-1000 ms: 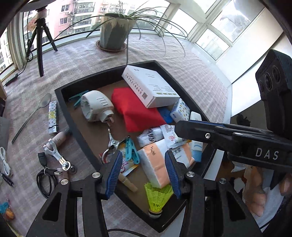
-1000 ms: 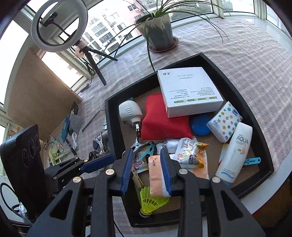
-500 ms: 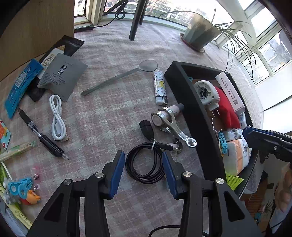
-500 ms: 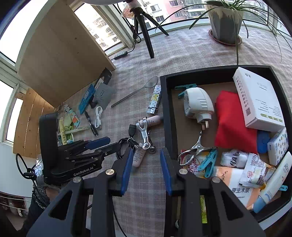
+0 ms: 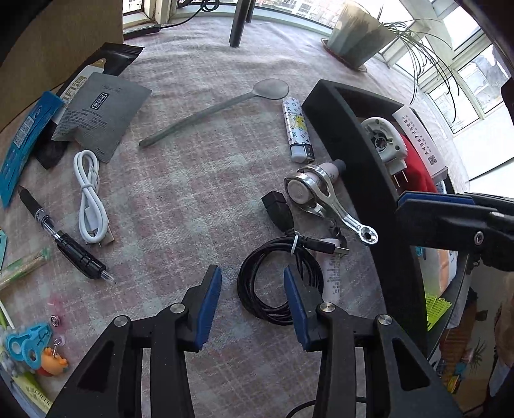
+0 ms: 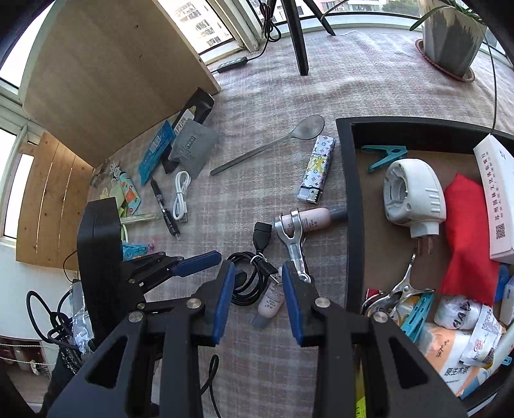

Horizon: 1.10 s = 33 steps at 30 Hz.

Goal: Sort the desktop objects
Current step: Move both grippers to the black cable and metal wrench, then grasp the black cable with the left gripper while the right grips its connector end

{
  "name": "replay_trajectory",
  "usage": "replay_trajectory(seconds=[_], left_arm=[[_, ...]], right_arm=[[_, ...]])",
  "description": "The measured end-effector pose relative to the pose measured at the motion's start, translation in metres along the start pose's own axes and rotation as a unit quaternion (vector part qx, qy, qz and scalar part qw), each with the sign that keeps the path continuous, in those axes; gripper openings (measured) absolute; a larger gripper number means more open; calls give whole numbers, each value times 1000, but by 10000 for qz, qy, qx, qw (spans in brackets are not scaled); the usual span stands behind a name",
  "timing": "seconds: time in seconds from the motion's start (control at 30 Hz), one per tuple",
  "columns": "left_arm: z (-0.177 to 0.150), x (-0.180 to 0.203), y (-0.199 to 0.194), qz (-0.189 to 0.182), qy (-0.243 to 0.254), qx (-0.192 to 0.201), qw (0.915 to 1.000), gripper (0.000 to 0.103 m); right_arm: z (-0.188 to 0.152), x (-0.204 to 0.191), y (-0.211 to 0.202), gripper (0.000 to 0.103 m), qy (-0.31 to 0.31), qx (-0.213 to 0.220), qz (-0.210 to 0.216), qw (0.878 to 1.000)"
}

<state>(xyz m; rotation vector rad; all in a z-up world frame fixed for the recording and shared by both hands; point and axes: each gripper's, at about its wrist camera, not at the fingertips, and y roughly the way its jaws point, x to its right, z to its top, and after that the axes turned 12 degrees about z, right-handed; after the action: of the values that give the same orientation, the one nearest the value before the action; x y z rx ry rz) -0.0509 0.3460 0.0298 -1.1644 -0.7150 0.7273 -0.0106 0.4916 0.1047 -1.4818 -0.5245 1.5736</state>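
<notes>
My left gripper (image 5: pixel 252 299) hovers low over the checked tablecloth, its jaws closing. The left edge of a coiled black cable (image 5: pixel 276 283) lies between and below its blue pads, and nothing is pressed. My right gripper (image 6: pixel 257 295) is open just above the same black cable (image 6: pixel 249 283) and a small pink tube (image 6: pixel 270 302). A silver metal tool (image 6: pixel 294 244) rests across a second pink tube (image 6: pixel 308 220). A patterned lighter (image 6: pixel 316 168) and a spoon (image 6: pixel 270 144) lie beyond. The black tray (image 6: pixel 348 209) stands to the right, holding many items.
On the left lie a white USB cable (image 5: pixel 90 199), a black pen (image 5: pixel 64 241) and grey and blue sachets (image 5: pixel 99 112). A plant pot (image 5: pixel 359 41) and a tripod leg (image 5: pixel 241 22) stand at the back. A wooden board (image 6: pixel 112 74) leans at the far left.
Both grippers have swung left from above the tray to the loose items on the cloth and dropped lower. The left jaws have narrowed.
</notes>
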Motion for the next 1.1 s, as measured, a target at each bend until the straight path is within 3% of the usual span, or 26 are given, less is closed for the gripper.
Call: replay_trajectory(seconds=[0.1,0.2,0.43,0.8,0.97,1.1], left_arm=[[1,5,1,81,85,57,9999,37],[0,13,1,407,215,169,9988,28],[-5,7,0,497,-3,237,9985,13],[-10,-3,0,200,-363,298,9987,12],[-16,-19,-3,124,-419,334,9985,12],[-19,-25,-8,32,-514,320,9982,12]], right_arm=[[-1,-3,12,31,42,-157,127,9998],[2,-6,25,31,21,-272,111,9996],[14,1,53,31,169,-524,-50,9985],[17,-4,98,31,-77,-1008,-534,9934],[11,-11,102,30,-384,-992,-671,9921],[9,-4,101,26,-105,-987,-420,9942]])
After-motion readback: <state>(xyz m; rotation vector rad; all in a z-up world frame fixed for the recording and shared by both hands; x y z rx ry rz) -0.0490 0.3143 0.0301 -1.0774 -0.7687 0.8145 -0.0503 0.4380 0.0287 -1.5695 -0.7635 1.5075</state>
